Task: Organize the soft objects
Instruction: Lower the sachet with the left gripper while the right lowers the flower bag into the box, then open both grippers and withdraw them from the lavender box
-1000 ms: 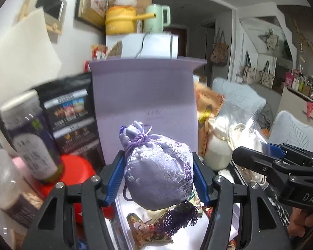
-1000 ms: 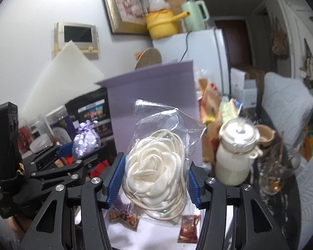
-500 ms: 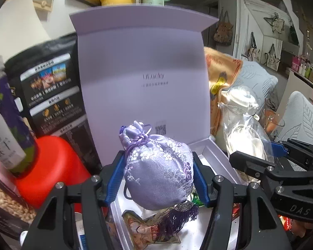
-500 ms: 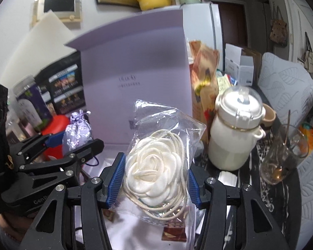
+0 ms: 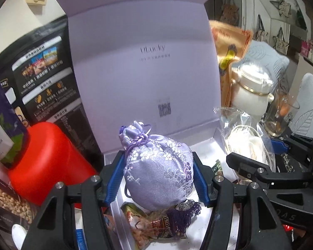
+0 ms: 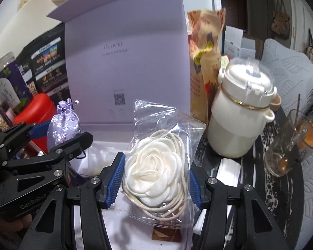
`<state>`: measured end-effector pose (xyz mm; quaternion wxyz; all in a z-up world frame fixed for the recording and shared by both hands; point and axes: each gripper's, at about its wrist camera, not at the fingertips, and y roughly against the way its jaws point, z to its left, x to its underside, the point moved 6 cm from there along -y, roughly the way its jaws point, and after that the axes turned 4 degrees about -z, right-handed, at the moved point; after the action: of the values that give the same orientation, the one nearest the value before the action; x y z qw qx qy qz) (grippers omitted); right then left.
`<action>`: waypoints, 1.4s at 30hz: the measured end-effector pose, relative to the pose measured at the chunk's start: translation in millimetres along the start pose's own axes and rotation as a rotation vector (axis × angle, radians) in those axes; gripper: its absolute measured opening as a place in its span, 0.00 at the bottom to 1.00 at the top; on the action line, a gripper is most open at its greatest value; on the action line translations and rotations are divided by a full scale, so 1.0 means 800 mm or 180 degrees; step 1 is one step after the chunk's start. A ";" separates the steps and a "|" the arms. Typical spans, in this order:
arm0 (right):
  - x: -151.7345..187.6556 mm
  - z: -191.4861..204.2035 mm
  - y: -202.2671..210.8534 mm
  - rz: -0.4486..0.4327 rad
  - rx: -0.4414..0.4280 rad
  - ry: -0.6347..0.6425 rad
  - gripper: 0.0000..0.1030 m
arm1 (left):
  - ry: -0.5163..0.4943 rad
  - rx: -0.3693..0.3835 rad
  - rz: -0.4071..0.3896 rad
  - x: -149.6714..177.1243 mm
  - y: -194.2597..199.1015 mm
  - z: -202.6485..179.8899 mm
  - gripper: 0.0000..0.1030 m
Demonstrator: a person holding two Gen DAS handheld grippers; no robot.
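Note:
A lilac brocade drawstring pouch [image 5: 158, 170] with a purple tassel is pinched between the blue pads of my left gripper [image 5: 157, 177], shut on it. It hangs just above the tray of an open lilac gift box [image 5: 206, 145], whose lid [image 5: 139, 66] stands upright behind. My right gripper [image 6: 155, 177] is shut on a clear plastic bag holding a cream fabric rose and cord [image 6: 154, 173], over the box's right side. In the right wrist view the pouch [image 6: 62, 123] and left gripper [image 6: 52, 137] sit at the left. Snack packets [image 5: 150, 225] lie in the box.
A red container [image 5: 46, 160], black snack bags [image 5: 41, 79] and a jar stand left of the box. At the right are a cream lidded pot [image 6: 242, 112], an orange paper bag [image 6: 204, 58] and a glass mug with a spoon [image 6: 290, 145] on a dark patterned tabletop.
Both grippers have come down and closer to the open box, still holding the pouch and the bagged rose. The box lid now fills the background; the shelf items above have slid out of view.

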<state>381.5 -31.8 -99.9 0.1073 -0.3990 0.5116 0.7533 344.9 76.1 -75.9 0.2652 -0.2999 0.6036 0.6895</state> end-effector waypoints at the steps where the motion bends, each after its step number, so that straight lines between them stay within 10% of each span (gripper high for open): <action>1: 0.003 -0.001 -0.002 0.0036 0.0001 0.0008 0.54 | -0.0002 -0.0004 0.0028 0.002 -0.003 -0.001 0.58; 27: 0.022 -0.003 -0.032 0.0417 0.0033 0.0059 0.65 | 0.0178 0.0032 0.0788 0.026 -0.089 0.004 0.65; 42: 0.004 -0.005 0.011 0.0170 0.0220 0.0124 0.70 | 0.0046 -0.0260 0.0309 -0.018 -0.036 -0.001 0.74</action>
<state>376.3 -40.4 -96.8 0.0909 -0.3958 0.5499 0.7299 375.3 78.7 -84.9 0.2147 -0.2858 0.5906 0.7234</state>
